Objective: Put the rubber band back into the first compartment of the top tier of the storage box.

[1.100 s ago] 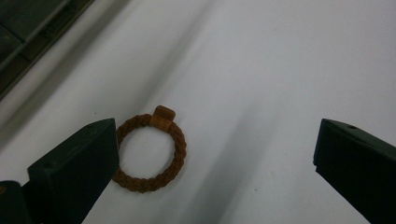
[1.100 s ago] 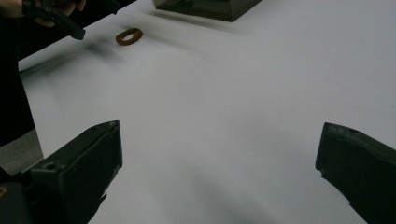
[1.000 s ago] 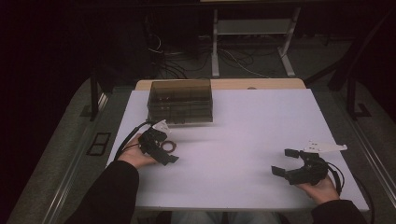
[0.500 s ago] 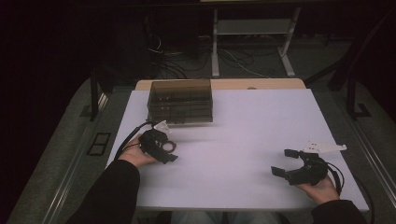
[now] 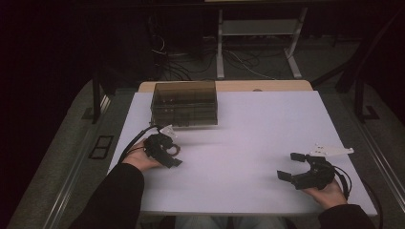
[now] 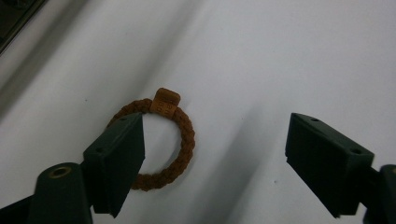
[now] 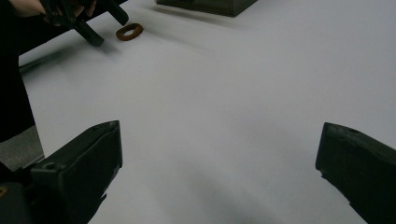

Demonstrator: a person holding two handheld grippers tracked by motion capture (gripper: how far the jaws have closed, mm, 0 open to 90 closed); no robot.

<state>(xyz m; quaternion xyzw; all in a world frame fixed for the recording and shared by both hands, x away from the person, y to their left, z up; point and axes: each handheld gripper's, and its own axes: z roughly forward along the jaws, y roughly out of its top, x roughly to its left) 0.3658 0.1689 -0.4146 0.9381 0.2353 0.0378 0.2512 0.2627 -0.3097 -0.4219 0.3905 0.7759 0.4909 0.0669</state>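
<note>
A brown braided ring [image 6: 186, 140] with a small brown tag lies flat on the white table [image 5: 248, 129]. My left gripper [image 6: 215, 140] hangs over it, open. Its jaws have just been closing, and neither pad presses the ring. The ring lies by the jaw at the left of the left gripper view, which hides part of it. From above, the left gripper [image 5: 168, 153] is at the table's left with the ring [image 5: 176, 149] at its tips. My right gripper [image 5: 288, 166] rests open and empty near the front right edge. The right gripper view shows the ring [image 7: 129, 31] far off.
A smoky see-through drawer box [image 5: 184, 103] stands at the back left of the table, just beyond the left hand. A white tag [image 5: 332, 150] lies beside the right gripper. Dark floor, cables and a stand's legs lie past the far edge.
The left gripper's jaws stand a little narrower over the ring than before, and the hand has barely shifted. The right gripper has not moved.
</note>
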